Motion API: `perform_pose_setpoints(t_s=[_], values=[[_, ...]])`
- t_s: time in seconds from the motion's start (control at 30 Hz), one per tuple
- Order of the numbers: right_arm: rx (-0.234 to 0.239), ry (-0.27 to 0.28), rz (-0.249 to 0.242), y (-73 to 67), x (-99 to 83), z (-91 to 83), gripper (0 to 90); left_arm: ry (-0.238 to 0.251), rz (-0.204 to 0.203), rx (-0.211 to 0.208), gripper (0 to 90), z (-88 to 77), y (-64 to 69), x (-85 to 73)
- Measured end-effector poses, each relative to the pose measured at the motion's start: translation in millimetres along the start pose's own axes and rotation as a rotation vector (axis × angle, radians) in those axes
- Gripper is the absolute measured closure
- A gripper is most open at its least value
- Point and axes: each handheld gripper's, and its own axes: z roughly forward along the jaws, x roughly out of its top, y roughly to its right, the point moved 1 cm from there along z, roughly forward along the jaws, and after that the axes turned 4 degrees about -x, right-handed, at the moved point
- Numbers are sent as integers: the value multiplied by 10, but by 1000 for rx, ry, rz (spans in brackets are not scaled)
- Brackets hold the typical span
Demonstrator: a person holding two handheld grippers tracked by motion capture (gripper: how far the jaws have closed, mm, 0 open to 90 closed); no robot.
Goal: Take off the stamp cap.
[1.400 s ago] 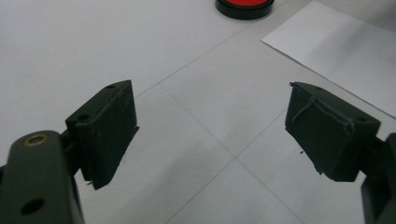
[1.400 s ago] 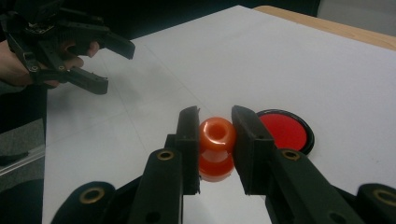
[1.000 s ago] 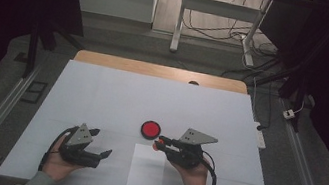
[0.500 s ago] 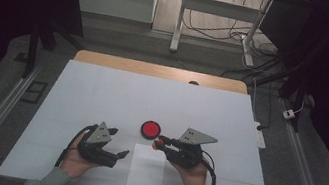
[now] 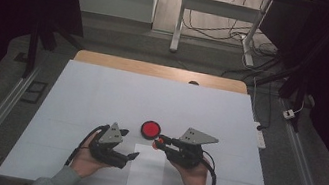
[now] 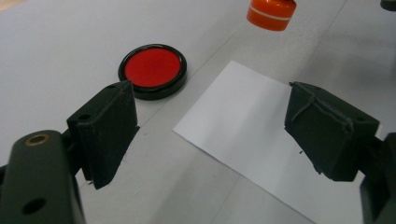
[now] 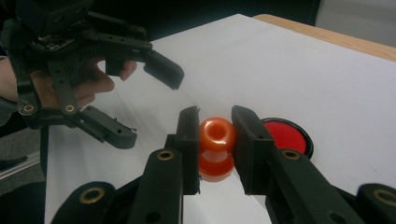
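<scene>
While the right claw is clamping the orange stamp just above the bench — beside the red ink pad — the left claw is gaping empty over the white paper.

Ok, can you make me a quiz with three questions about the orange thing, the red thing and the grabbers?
1. Where is the round red pad?
A. on the white sheet of paper
B. on the table beside the paper
C. between the left gripper's fingers

2. What colour is the stamp in the right gripper?
A. blue
B. green
C. orange

3. How is the left gripper right now?
A. open, with nothing in it
B. shut on the paper
C. shut on the red pad

Answers:
1. B, the pad sits on the table just off the paper, by its far edge.
2. C, the right gripper view shows a shiny orange stamp squeezed between the fingers.
3. A, the left gripper view shows its fingers wide apart above the paper, with nothing between them.
</scene>
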Motion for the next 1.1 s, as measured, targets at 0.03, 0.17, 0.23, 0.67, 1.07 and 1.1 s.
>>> perform_pose_setpoints(t_s=[0.03, 0.17, 0.23, 0.67, 1.07, 1.1], values=[[-1, 0, 0, 0, 1, 0, 722, -4, 3, -2, 175, 11, 3, 8], [-1, 4, 0, 1, 5, -7, 722, -3, 7, -11, 176, 54, 15, 36], [-2, 6, 1, 2, 8, -9, 721, -3, 7, -14, 176, 75, 22, 47], [0, 5, -1, -8, 7, 3, 722, -16, 24, -34, 178, 220, 88, 109], [2, 3, -6, -12, 2, 14, 721, -27, 36, -47, 185, 343, 134, 166], [2, 3, -6, -12, 1, 14, 722, -28, 35, -48, 186, 350, 137, 169]])
